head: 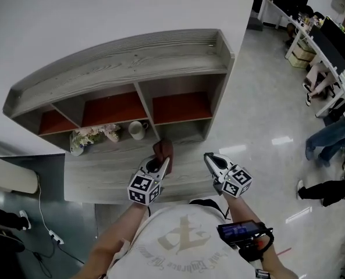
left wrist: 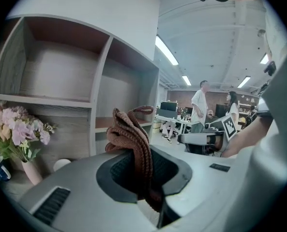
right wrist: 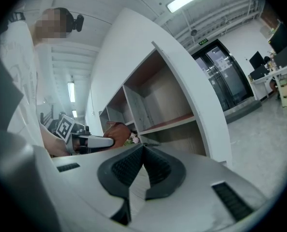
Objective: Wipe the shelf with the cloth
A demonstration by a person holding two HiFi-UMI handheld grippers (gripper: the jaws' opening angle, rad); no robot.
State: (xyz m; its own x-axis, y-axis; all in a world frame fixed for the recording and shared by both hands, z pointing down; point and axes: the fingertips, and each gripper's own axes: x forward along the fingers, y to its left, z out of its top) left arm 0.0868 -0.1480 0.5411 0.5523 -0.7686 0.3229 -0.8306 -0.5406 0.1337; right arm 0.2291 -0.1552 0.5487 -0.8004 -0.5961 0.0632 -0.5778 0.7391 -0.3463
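Observation:
The grey wood shelf (head: 131, 63) has red-backed cubbies and a wide lower ledge. My left gripper (head: 162, 164) is shut on a brown knitted cloth (head: 163, 149), held just above the ledge's middle, in front of the right cubby's divider. In the left gripper view the cloth (left wrist: 131, 140) bunches up out of the closed jaws of that gripper (left wrist: 144, 168), with the shelf (left wrist: 98, 76) behind. My right gripper (head: 209, 158) hovers to the right of the cloth, apart from it. Its jaws (right wrist: 142, 152) meet at the tips with nothing between them. That view also shows the cloth (right wrist: 117, 129) and shelf (right wrist: 168, 123).
A vase of pale flowers (head: 88, 137) (left wrist: 17, 129) and a white mug (head: 137, 129) (left wrist: 61, 164) stand on the ledge left of the cloth. Desks with monitors (head: 329, 39) and seated people fill the right. A white appliance (head: 9, 176) sits low left.

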